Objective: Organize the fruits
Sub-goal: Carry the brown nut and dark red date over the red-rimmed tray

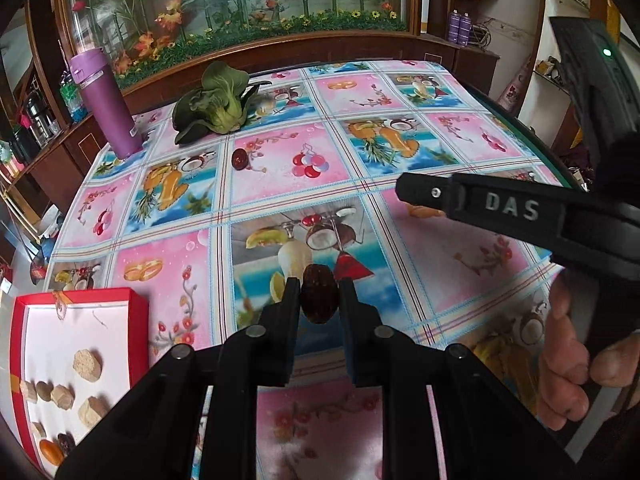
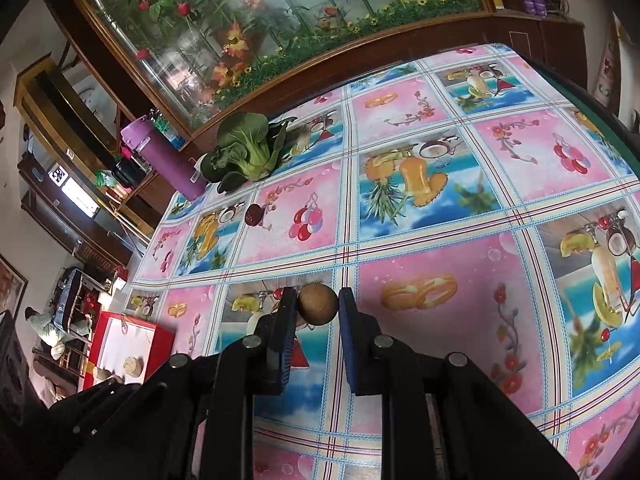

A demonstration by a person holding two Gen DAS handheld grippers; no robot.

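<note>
Left wrist: tongs (image 1: 319,294) pinching dark date (image 1: 319,294), long axis pointing forward along fingers.

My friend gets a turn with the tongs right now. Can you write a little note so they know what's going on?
Left tongs: shut on a dark wrinkled red date, lifted over the tablecloth.
Right tongs: a round brown longan sits between the tips; the left pad touches it, the right side is hard to judge.
Red box, at the table's left edge: already holds tan chunks, a dark fruit and an orange one.
Left to do: put both held fruits in the box, then fetch the second red date lying near the bok choy. The purple bottle can stay.
</note>
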